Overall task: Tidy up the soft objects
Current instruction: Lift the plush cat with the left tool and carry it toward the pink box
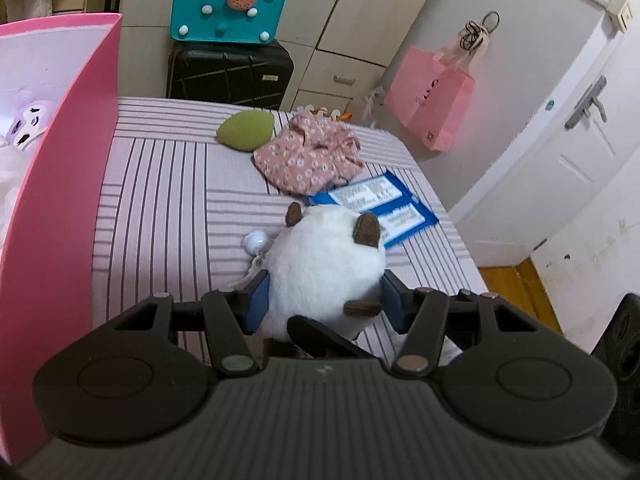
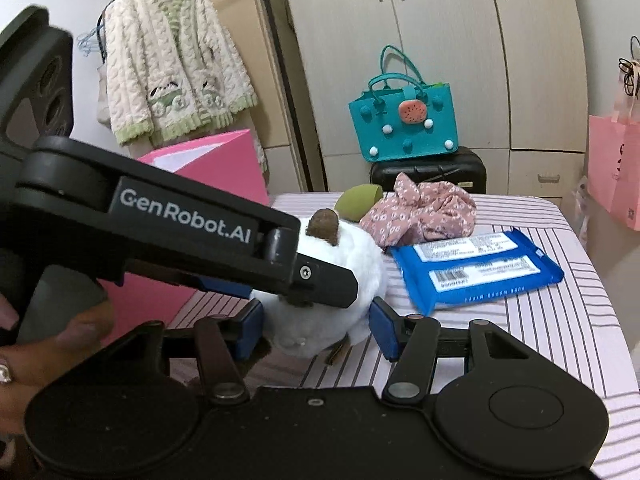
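A white plush toy (image 1: 320, 268) with brown ears lies on the striped bed (image 1: 168, 192). My left gripper (image 1: 320, 306) has its blue pads pressed on both sides of the plush, shut on it. In the right wrist view the same plush (image 2: 340, 280) sits between the blue pads of my right gripper (image 2: 316, 332), which is open around its lower part without squeezing it. The left gripper's arm (image 2: 192, 232) crosses in front. A green soft ball (image 1: 245, 130) and a pink floral cloth (image 1: 308, 156) lie farther back.
A pink box (image 1: 60, 200) with plush toys inside stands at the left edge of the bed. A blue wipes pack (image 2: 476, 272) lies right of the plush. A teal bag (image 1: 228, 4) sits on a black suitcase (image 1: 230, 74) behind the bed.
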`<action>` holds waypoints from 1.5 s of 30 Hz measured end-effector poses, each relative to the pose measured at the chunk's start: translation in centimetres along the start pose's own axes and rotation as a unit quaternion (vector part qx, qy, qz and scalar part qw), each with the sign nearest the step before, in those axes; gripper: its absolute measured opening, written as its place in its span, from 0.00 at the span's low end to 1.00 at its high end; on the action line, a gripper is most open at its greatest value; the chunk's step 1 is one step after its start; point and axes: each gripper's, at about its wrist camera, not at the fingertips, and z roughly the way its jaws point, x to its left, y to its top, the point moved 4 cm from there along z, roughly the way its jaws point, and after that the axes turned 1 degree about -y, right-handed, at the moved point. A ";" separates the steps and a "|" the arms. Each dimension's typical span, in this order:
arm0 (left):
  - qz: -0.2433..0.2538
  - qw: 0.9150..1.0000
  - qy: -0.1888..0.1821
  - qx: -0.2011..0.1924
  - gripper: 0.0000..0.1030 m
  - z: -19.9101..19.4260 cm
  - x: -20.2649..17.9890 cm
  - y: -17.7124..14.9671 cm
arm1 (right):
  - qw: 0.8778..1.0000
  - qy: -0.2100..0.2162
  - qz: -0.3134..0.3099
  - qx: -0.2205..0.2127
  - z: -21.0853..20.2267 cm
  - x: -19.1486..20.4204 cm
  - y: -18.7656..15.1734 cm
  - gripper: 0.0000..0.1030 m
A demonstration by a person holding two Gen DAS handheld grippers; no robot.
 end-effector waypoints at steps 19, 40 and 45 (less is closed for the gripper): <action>0.046 0.991 -0.048 0.118 0.52 -3.6 -1.8 -3.4 | 0.995 0.046 -0.057 0.071 -5.3 1.6 -1.8 0.60; 0.009 0.983 -0.059 0.172 0.52 -11.8 0.2 -3.8 | 0.977 0.118 -0.080 0.156 -8.1 8.0 1.2 0.60; -0.029 0.983 -0.057 0.174 0.52 -14.6 1.8 -3.9 | 0.969 0.148 -0.079 0.182 -8.6 10.4 2.4 0.60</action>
